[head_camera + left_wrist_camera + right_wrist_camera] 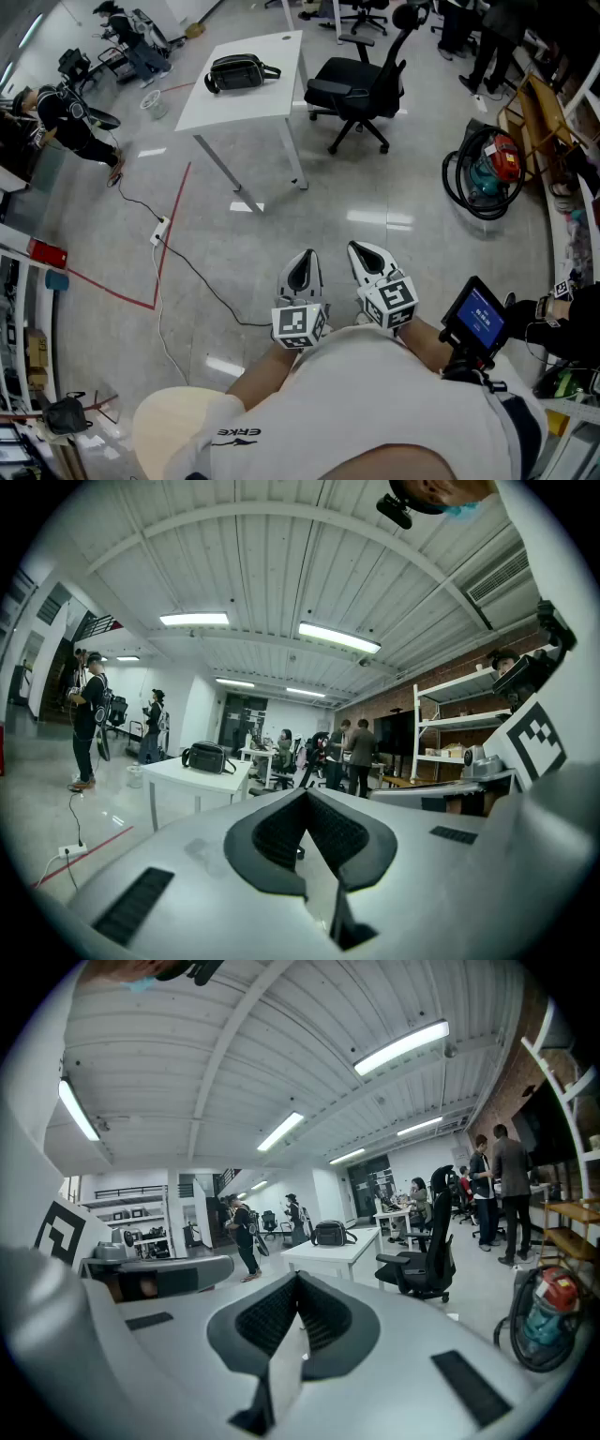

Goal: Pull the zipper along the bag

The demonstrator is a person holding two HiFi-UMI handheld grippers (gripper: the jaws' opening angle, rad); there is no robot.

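So nothing is happening with the zipper yet. The bag [236,71] sits on a white table [281,66] well out ahead of both sets of jaws, nowhere near touching range. From the left gripper [302,267] it shows off to the left past the jaw tips. From the right gripper [370,258] it's almost straight beyond the tips. Both are held close together in front of the person's chest.

Jaw state: left pads meet at the tips with nothing between them, and the right looks the same, pressed together and empty.

My take on doing this step well:
- It's really just the approach. Get right up to the table so the bag ends up directly under the jaws, not at a stretch. An office chair [361,80] stands just beside the table, so come in from the open side.
- Spread both jaws before reaching in.
- I'd guess one gripper should pin the bag near the zipper's end while the other pinches the pull tab, then drag in line with the teeth. Otherwise a soft bag will probably just slide.
- The pull tab is too small to spot from here, so find it up close first.

Readable text: the shirt sleeve says "ERKE" [234,433]. The handheld screen [478,317] glows blue but it's illegible. The marker cubes carry only black-and-white squares.
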